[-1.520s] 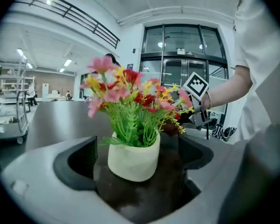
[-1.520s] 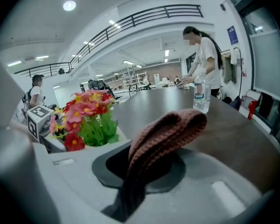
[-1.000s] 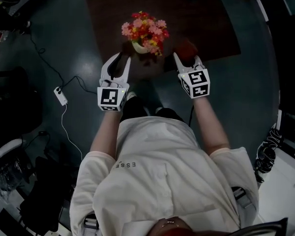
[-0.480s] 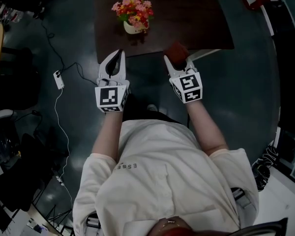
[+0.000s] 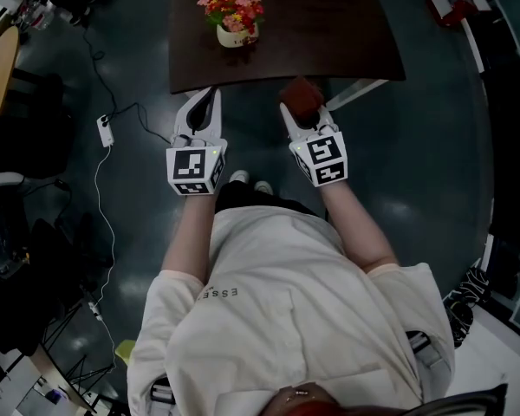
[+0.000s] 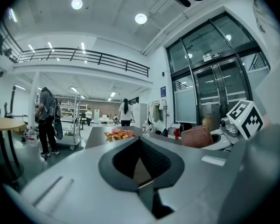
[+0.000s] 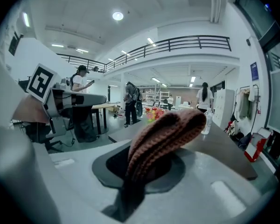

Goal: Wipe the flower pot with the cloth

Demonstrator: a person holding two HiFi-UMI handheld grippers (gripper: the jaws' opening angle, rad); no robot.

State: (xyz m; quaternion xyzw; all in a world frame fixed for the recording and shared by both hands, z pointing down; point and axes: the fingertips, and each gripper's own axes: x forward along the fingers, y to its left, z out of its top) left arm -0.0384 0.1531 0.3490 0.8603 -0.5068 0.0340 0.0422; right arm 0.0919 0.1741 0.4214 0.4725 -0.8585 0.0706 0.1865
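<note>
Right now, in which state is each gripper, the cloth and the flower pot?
Left gripper: shut, empty.
Right gripper: shut on the brown knitted cloth.
Brown knitted cloth: folded, clamped, away from the pot.
Cream flower pot: upright on the dark table, untouched.

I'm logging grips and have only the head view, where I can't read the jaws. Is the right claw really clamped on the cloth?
Observer: Yes. In the right gripper view the right claw is shut on the cloth, whose folded brown knit stands up out of the jaws.
Operator: And the left claw?
Observer: The left gripper view shows the left claw shut, with nothing between its jaws.
Operator: Is anyone around the work area? My view ends at the tabletop.
Observer: A person in a white top stands beyond the far end of the table.
</note>
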